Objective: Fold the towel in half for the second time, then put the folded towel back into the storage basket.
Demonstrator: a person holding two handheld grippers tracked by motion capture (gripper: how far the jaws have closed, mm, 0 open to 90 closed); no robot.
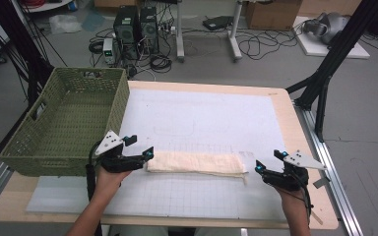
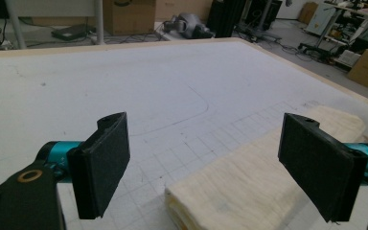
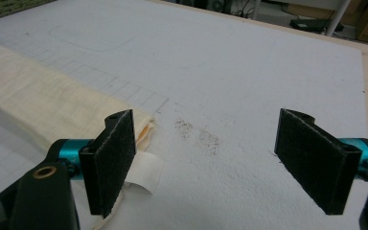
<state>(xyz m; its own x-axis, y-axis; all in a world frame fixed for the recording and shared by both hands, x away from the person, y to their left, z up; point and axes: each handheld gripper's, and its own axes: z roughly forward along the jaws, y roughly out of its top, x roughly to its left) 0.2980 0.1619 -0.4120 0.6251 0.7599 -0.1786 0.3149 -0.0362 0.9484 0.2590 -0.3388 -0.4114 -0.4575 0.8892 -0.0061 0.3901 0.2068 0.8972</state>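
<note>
High view above the table (image 1: 275,103); both tool views low, close, perhaps sharing the folded cloth (image 1: 197,163).

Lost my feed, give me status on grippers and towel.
Left gripper and right gripper open, nothing held. Folded towel flat on mat between them. Basket far left, path unobstructed.

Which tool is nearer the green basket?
Left. The left tool sits just beside the green basket; the right tool is past the folded cloth's far end.
</note>
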